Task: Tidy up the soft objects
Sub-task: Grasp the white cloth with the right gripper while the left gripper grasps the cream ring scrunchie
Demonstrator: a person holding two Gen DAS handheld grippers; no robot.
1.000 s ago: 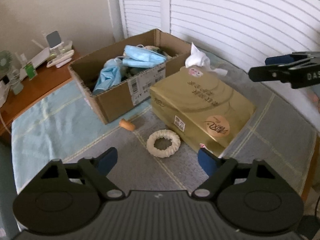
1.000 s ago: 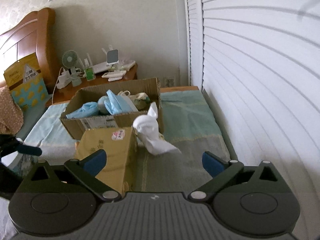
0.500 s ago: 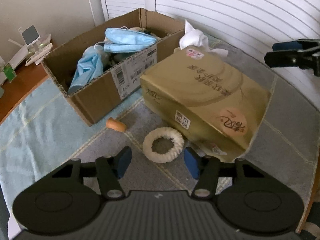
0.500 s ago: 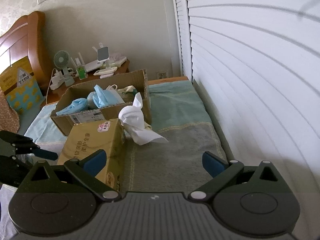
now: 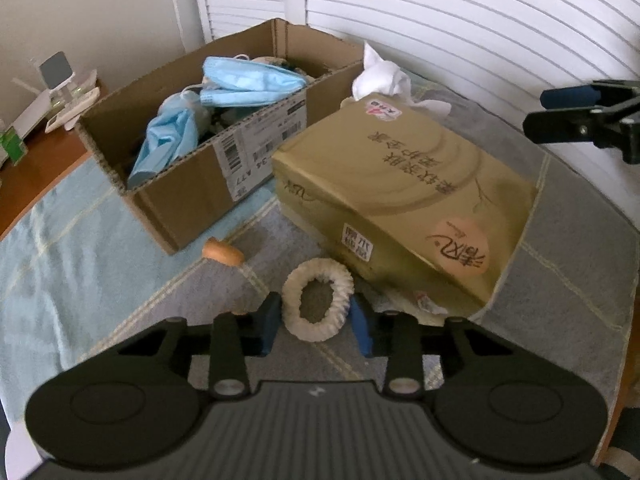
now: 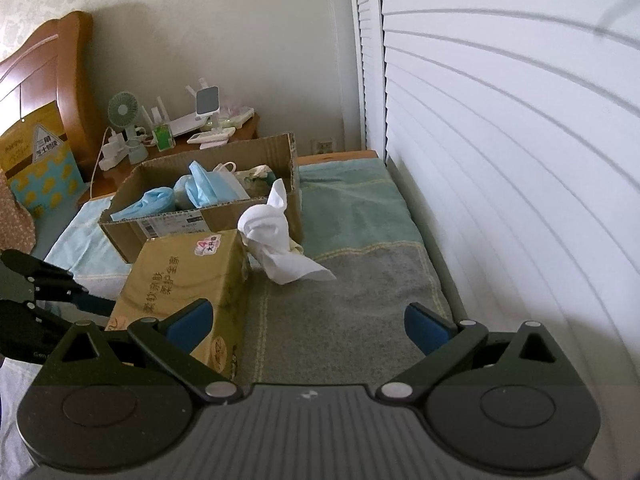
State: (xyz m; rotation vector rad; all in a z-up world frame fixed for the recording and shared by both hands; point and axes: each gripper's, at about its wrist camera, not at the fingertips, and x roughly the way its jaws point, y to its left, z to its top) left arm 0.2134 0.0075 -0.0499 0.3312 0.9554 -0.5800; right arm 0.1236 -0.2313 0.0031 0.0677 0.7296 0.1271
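Observation:
A cream scrunchie ring (image 5: 318,305) lies on the grey mat in front of a gold tissue pack (image 5: 404,204). My left gripper (image 5: 316,322) has its jaws closed against both sides of the scrunchie. A cardboard box (image 5: 192,192) behind holds blue face masks (image 5: 244,82). A white crumpled cloth (image 6: 268,236) lies behind the tissue pack, beside the box (image 6: 212,220). My right gripper (image 6: 308,324) is open and empty, above the mat to the right of the tissue pack (image 6: 188,280); it also shows in the left wrist view (image 5: 560,112).
A small tan cork-like piece (image 5: 222,252) lies by the box corner. A wooden nightstand (image 6: 176,140) with a fan and gadgets stands behind the box. White shutters (image 6: 500,160) run along the right. The mat ends at a front edge on the right (image 5: 624,320).
My left gripper moved forward and down to the scrunchie and its jaws closed in around it. My right gripper stayed open and shifted slightly.

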